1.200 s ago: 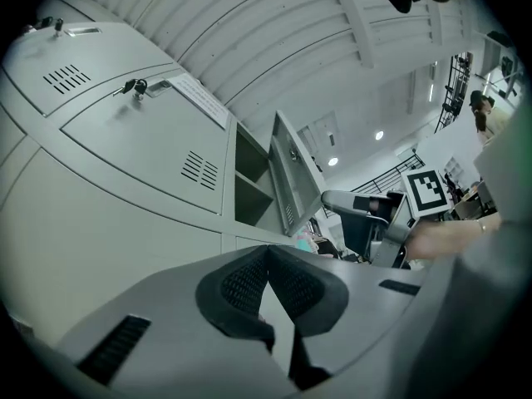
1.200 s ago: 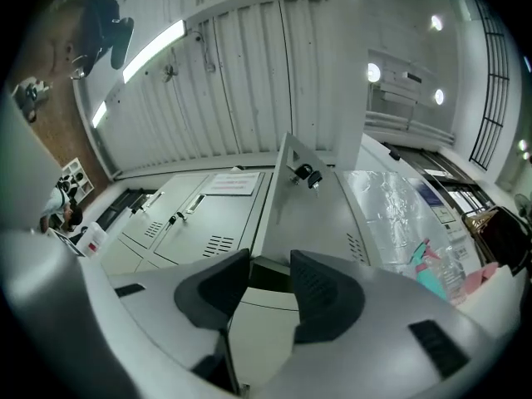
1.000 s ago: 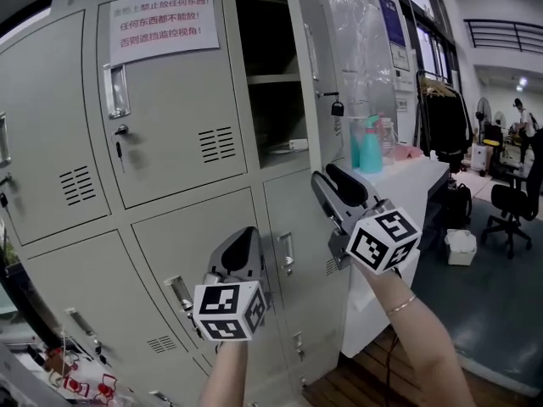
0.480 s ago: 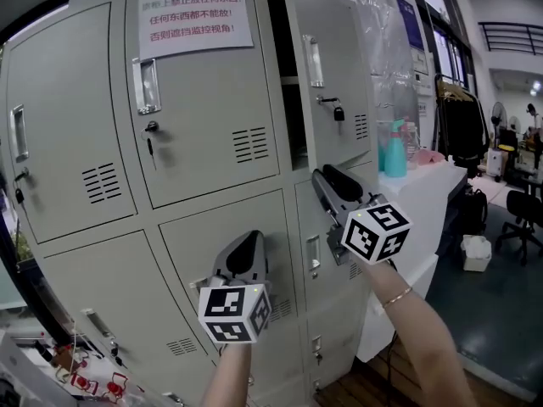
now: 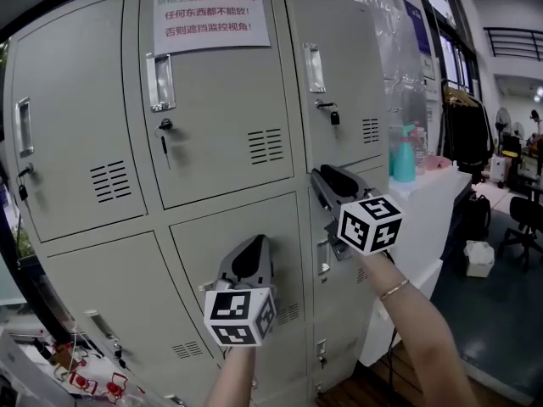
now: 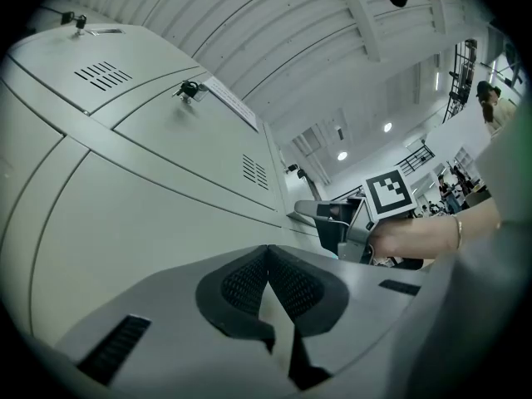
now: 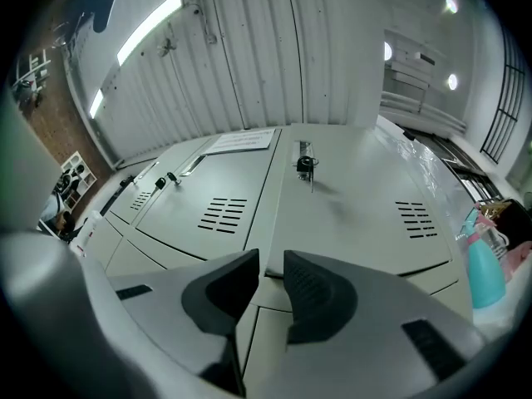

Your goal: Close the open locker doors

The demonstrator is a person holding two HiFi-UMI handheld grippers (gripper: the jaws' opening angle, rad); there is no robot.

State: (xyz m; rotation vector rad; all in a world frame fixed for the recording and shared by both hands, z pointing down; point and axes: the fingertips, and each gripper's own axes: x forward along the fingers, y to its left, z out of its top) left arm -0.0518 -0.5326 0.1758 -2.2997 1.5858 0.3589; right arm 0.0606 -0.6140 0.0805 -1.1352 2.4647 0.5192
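The upper right door (image 5: 344,75) of the grey lockers (image 5: 76,142) sits flush with its neighbours, a small padlock (image 5: 334,118) hanging at its latch. At the door's lower edge the right gripper (image 5: 325,179) has its jaws narrowly apart, just closing on nothing. Lower down, the left gripper (image 5: 252,255) has its jaws pressed together, empty.
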